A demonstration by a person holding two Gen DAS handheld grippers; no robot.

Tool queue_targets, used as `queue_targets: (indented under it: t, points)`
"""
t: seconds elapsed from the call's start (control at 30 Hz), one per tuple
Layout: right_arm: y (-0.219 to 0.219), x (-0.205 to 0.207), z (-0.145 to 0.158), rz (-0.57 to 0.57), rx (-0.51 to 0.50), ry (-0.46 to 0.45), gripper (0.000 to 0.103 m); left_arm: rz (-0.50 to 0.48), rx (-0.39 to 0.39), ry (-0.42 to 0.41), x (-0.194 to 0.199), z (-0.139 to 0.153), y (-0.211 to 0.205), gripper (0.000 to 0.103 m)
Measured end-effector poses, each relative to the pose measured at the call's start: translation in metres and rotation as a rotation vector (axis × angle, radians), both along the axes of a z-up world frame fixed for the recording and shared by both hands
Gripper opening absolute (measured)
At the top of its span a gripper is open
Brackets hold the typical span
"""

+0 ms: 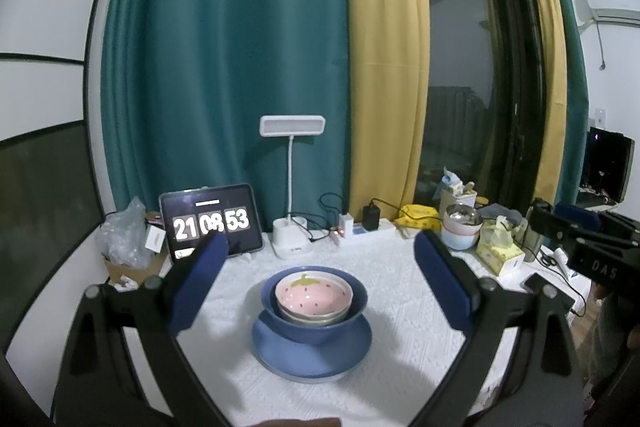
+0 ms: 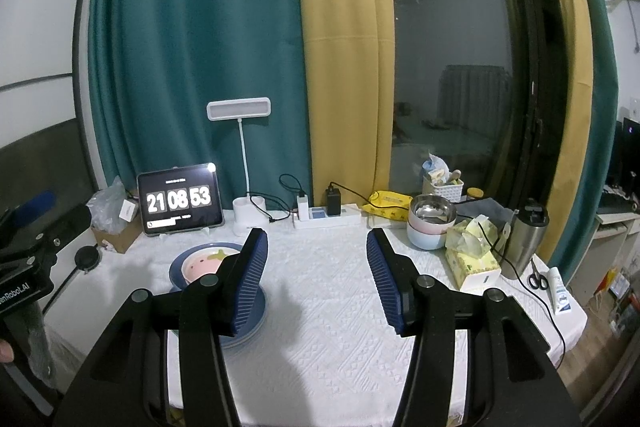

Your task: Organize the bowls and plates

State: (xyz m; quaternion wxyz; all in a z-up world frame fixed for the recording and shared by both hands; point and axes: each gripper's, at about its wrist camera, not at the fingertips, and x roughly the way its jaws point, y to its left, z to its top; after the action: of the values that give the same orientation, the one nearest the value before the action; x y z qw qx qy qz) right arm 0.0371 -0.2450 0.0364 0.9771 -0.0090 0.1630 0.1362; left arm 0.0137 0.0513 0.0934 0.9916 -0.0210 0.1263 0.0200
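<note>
Left gripper (image 1: 320,267): jaws stand wide, blue pads far apart at the left and right of the left wrist view; nothing between them is gripped and neither pad touches the dishes.
Right gripper (image 2: 318,269): jaws parted about halfway, ribbed blue pads (image 2: 250,283) with only bare white tablecloth (image 2: 320,347) between them; holds nothing.
Dish stack: a pink strawberry bowl (image 1: 314,293) sits nested on other pale bowls inside a dark blue bowl (image 1: 314,319), which stands on blue plates (image 1: 312,351). All upright, openings facing up; round, so no long axis shows.
Stack position: lower centre of the left wrist view, framed between the open jaws; in the right wrist view it lies at lower left, partly hidden behind the left-hand finger.
Strawberry stem: the green stem mark lies at the far side of the bowl, toward the curtain.
Second stack: a steel bowl (image 2: 433,211) nested on pink and light blue bowls at centre right, beside a yellow tissue box (image 2: 472,259).
Only in right view: a steel tumbler (image 2: 524,243), scissors (image 2: 538,279) and a white tube (image 2: 560,291) at the right edge of the table.
Only in left view: the whole nested stack, unobstructed.
Shared background: tablet clock (image 1: 212,223) and white desk lamp (image 1: 292,183) against the teal curtain.
</note>
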Motion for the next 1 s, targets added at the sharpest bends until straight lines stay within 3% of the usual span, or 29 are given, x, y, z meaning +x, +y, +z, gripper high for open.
queue_targets:
  t: [1.0]
  points:
    - [-0.0027, 0.001, -0.0006, -0.001, 0.001, 0.0, 0.055, 0.001, -0.001, 0.0, 0.0002, -0.0001, 0.0, 0.096]
